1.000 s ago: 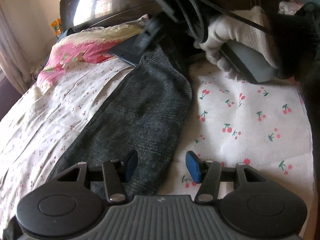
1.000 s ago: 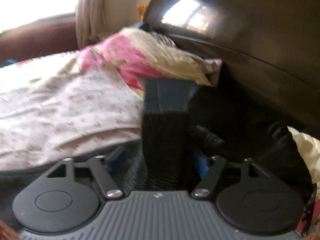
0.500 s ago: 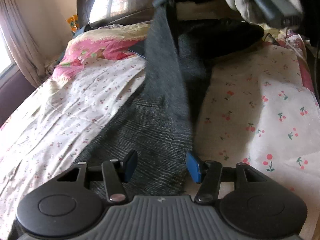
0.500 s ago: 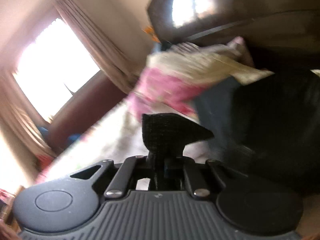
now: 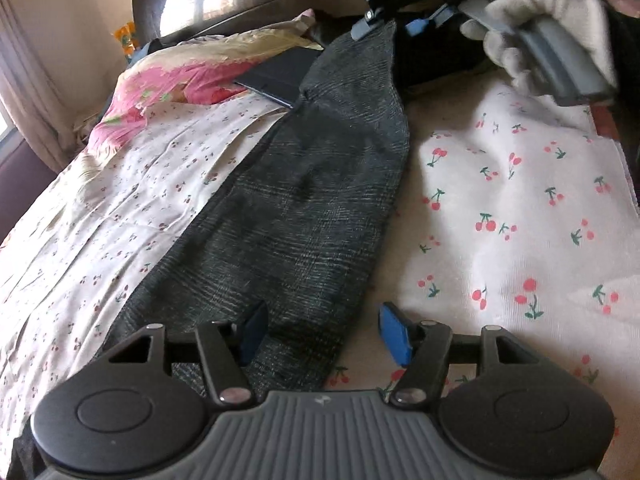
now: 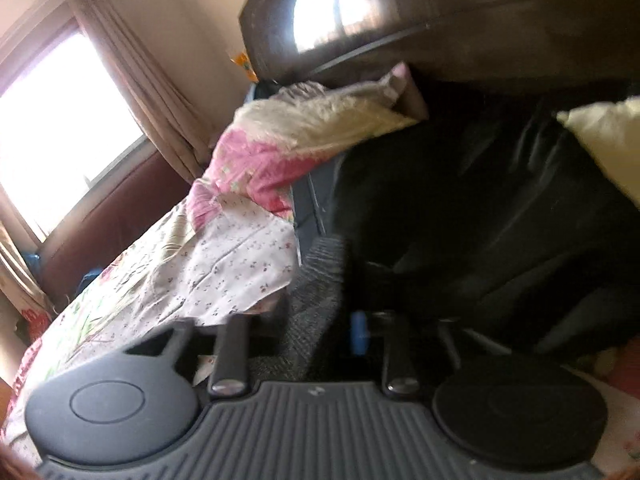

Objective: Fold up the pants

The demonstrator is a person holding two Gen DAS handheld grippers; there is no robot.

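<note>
Dark grey plaid pants (image 5: 312, 208) lie lengthwise along the bed. My left gripper (image 5: 320, 336) is open, its blue pads on either side of the near end of the pants, low over the bed. My right gripper (image 5: 394, 26) shows at the far end in the left wrist view, held by a white-gloved hand (image 5: 532, 20); its fingers stand apart with the far end of the pants between them. In the right wrist view the right gripper (image 6: 320, 332) is open, with the grey cloth (image 6: 316, 300) lying loose in the gap.
The bed has a cherry-print sheet (image 5: 500, 208) and a small-flower sheet (image 5: 100, 220). A pink floral pillow (image 5: 180, 76), a dark blue flat object (image 5: 280, 76) and a black garment (image 6: 500, 220) lie by the dark headboard (image 6: 440, 12). A window and curtain (image 6: 132, 92) are on the left.
The right gripper was shut on the pants' far end and held it lifted; it has come down and opened. The pants have dropped flat on the bed. The left gripper stayed open.
</note>
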